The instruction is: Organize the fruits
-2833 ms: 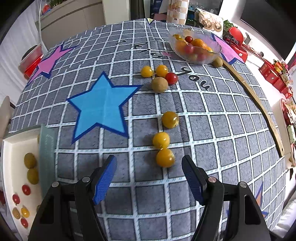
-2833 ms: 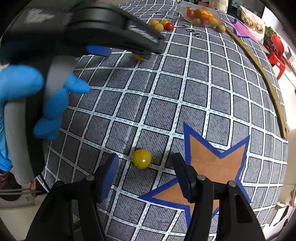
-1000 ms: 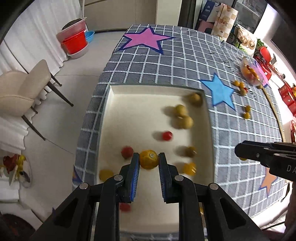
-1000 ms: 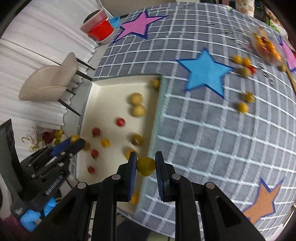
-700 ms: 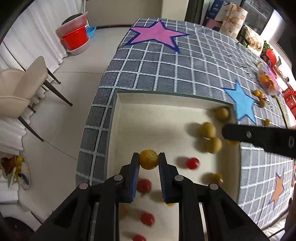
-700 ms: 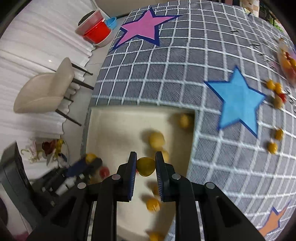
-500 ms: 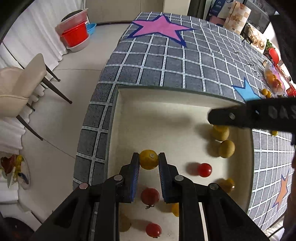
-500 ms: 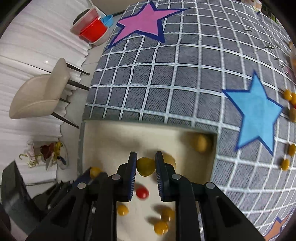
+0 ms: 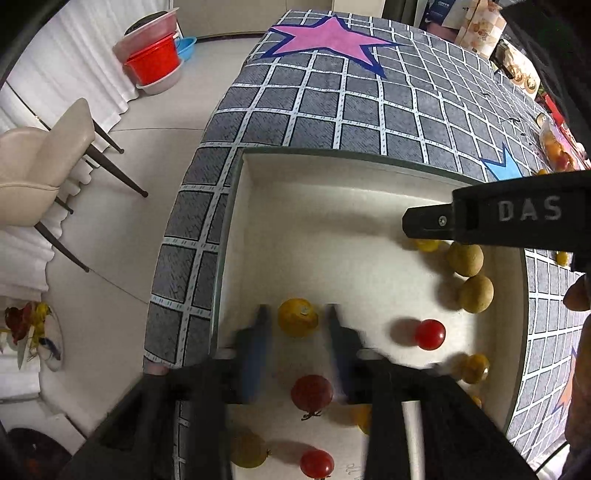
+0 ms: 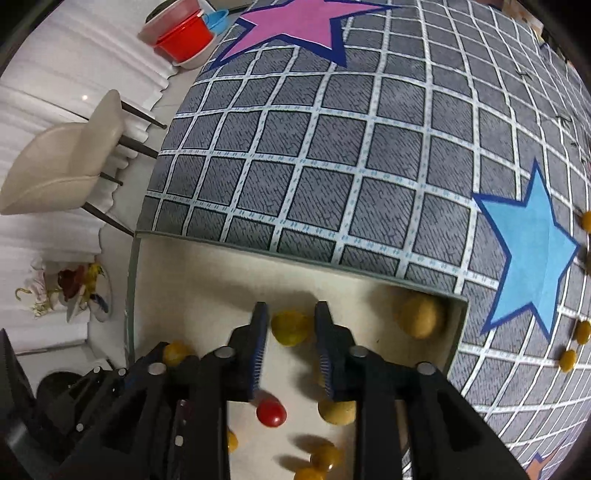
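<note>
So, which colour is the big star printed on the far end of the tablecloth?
The star is pink with a dark blue outline, on the grey checked tablecloth. The right wrist view shows it best.

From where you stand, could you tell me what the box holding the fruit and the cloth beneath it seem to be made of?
The box looks like card or thin board: matte cream inside, thin straight walls with a grey-green edge, though light plastic is possible. The cloth looks like woven fabric with a printed pattern: grey squares with a hatched texture, white grid lines, flat coloured stars, and no shine.

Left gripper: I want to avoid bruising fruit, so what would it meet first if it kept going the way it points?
Probably the yellow tomato between its opening jaws, then the white tray floor under it; depth is unclear.
</note>
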The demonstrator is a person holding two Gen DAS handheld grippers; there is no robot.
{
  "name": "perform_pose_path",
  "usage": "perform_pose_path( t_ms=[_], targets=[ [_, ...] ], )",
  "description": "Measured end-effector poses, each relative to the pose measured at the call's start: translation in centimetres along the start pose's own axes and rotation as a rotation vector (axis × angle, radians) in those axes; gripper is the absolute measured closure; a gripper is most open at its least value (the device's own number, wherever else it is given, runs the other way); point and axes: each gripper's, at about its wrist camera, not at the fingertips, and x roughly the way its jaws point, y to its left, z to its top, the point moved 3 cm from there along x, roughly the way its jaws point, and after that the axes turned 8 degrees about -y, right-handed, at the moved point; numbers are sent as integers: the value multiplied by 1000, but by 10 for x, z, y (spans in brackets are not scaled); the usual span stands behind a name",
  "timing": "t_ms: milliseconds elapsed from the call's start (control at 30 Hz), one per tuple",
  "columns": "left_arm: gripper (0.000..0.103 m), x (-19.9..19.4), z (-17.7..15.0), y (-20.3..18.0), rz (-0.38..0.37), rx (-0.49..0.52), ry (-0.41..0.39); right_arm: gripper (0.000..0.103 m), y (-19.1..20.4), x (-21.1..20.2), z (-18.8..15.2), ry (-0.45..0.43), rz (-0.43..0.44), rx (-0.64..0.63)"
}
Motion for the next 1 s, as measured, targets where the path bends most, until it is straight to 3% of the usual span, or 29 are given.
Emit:
perform_pose_path(
  t_ms=[33, 233, 300, 333, 367, 567, 633, 833, 1000],
  targets=[
    [45, -4, 0, 0, -18, 0, -21, 55, 0, -4, -1, -6, 1, 2],
    [45, -27, -4, -10, -3, 47, -36, 29, -5, -44, -12, -42, 4, -6],
    [27, -37, -7, -10, -12, 41, -36, 23, -7, -60, -17, -57, -7, -18],
    [5, -45, -9, -10, -12, 37, -44, 22, -6, -69, -21, -66, -19, -31],
    [1, -52, -11, -10, -4, 36, -57, 21, -6, -76, -25, -70, -30, -43],
    [1, -86, -19, -8, 5, 45, -55, 14, -6, -110, -57, -55, -62, -89],
    [1, -99, -23, -7, 26, 57, -80, 0, -8, -118, -66, -51, -81, -103],
    [1, -125, -32, -5, 66, 75, -73, 0, 1, -140, -93, -53, -152, -213],
    [1, -139, -46, -11, 63, 100, -42, 1, 6, -155, -110, -39, -153, -265]
  ],
)
